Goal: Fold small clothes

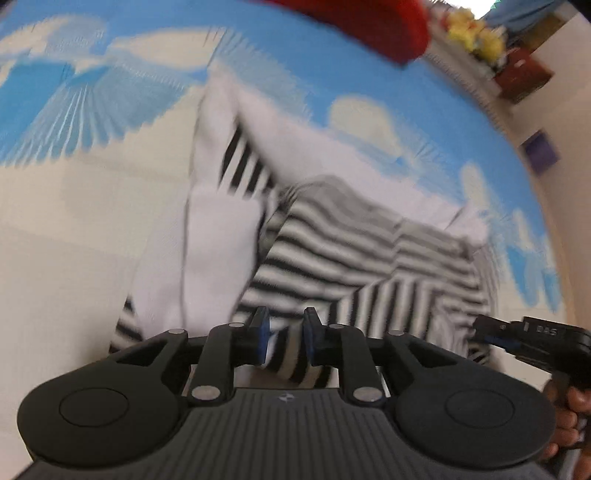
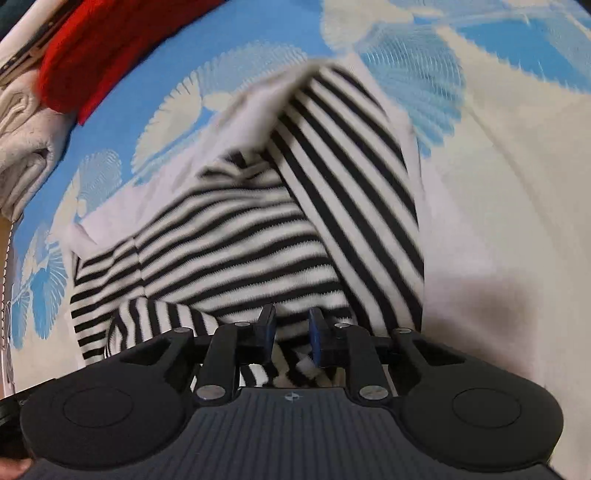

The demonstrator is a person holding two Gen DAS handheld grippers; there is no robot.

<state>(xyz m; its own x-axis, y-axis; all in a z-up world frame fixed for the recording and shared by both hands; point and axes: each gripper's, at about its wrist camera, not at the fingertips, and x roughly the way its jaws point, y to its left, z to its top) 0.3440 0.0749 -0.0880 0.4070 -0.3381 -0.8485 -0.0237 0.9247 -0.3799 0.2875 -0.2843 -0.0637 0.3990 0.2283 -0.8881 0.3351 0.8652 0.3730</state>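
A small black-and-white striped garment with white panels lies rumpled and partly folded over itself on a blue and cream patterned sheet. My left gripper points down at its near edge. The jaws stand a little apart with a fold of striped cloth between the blue pads, which do not visibly press it. The right wrist view shows the same garment from the other side. There my right gripper hovers over the near hem, jaws slightly apart above the cloth. A hand holds the right tool at the left view's right edge.
A red cloth lies at the sheet's far edge, also visible as a red cloth top left. A pile of white fabric sits beside it. Yellow items and a dark red box stand beyond the sheet.
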